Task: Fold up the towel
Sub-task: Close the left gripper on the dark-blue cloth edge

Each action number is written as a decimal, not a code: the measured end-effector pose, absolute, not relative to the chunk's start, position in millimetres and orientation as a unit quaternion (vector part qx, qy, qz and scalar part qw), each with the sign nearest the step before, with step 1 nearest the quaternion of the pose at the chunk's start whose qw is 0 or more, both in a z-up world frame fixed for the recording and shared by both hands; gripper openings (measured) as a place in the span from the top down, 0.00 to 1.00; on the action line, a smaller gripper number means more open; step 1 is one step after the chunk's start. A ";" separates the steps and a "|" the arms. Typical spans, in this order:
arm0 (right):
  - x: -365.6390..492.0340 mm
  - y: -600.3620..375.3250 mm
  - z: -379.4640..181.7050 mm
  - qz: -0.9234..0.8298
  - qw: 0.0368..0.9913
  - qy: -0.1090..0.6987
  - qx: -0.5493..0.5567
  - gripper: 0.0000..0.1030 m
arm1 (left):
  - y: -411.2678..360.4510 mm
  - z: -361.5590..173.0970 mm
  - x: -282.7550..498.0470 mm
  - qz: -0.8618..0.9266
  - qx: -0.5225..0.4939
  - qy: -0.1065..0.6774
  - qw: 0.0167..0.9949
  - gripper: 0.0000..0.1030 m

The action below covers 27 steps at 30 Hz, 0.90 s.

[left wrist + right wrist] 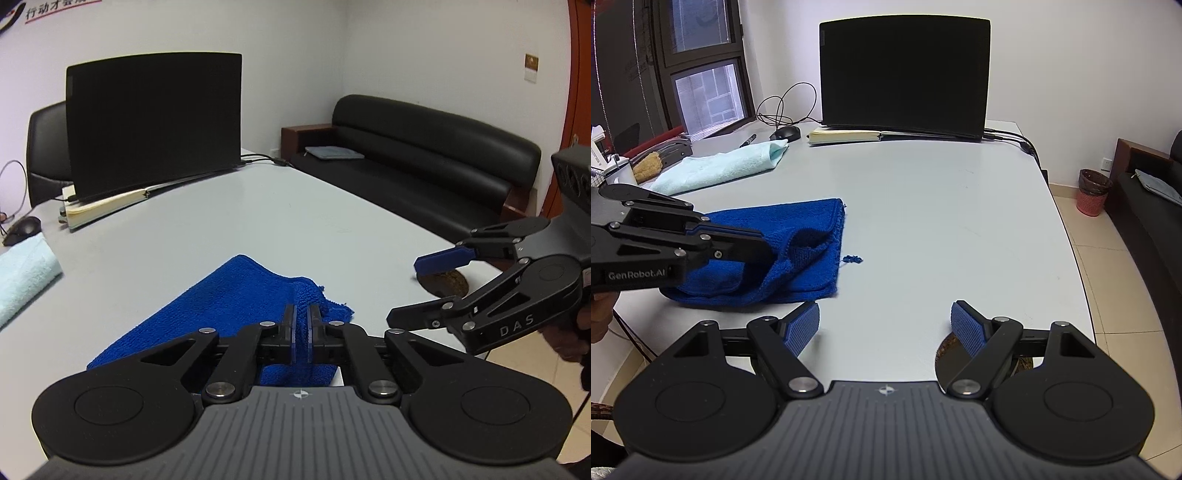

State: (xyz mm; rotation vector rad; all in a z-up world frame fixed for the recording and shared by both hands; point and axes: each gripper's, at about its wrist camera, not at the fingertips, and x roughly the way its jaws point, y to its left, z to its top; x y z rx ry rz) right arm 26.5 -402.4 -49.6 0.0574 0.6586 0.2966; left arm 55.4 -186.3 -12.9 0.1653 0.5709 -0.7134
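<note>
The left gripper (301, 334) reaches low over the near table edge, its jaws pinched together on a raised fold of the blue towel (236, 295), which lies partly folded on the white table (258, 221) at its near left. The right gripper (884, 325) hovers level to the towel's right, jaws spread wide with nothing between them, just beside the cloth's near right corner. Far left lies a light green towel (720, 166). On the floor at far right stands a pink wastebasket (1092, 192) lined with a dark bag.
</note>
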 end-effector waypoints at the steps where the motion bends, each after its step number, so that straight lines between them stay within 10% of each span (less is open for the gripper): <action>1: 26.7 -401.8 -48.6 0.150 0.935 0.320 0.034 0.23 | -183.8 -12.3 56.4 -0.344 0.075 0.276 0.894 0.94; 27: 66.2 -355.2 -33.3 0.200 0.928 0.309 0.055 0.40 | -87.8 11.6 76.8 -0.222 0.044 0.237 0.945 0.94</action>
